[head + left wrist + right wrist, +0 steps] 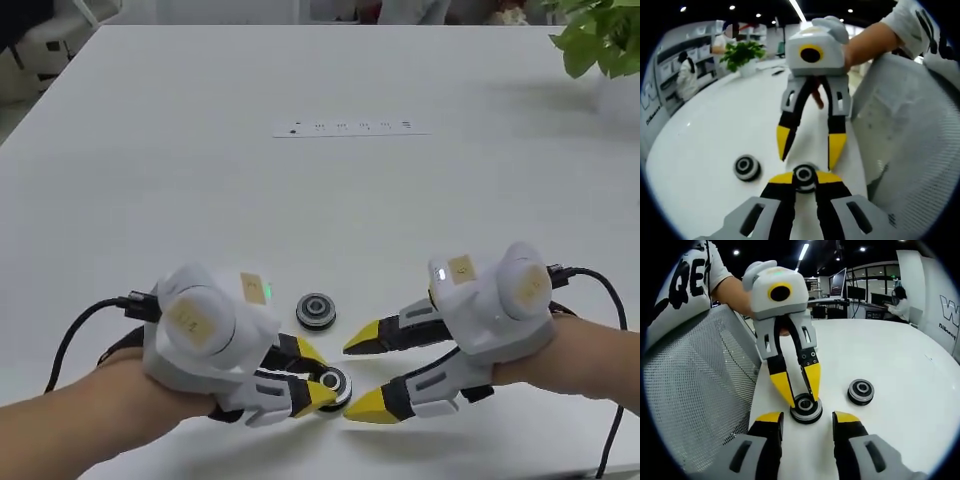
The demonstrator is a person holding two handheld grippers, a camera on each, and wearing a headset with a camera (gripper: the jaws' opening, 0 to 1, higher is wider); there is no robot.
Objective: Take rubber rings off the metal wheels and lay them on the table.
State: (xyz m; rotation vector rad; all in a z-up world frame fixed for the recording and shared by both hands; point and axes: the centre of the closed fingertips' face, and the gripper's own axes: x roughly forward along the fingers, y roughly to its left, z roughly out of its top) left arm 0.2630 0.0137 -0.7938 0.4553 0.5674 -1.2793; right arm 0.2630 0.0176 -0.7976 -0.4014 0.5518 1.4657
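No rubber ring yet lies loose on the table (300, 200): at lower centre the left gripper (318, 379) clamps one wheel (333, 384), the right gripper (355, 380) gapes around it, and the second wheel (316, 310) rests just above, both apparently still ringed.

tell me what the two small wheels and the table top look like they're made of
Nearer wheel and farther wheel: the centre is grey and shiny, likely metal. The outside is matte black, probably rubber.
Table: the top is smooth and white with a soft sheen, perhaps laminate or painted board. The pictures leave that open.
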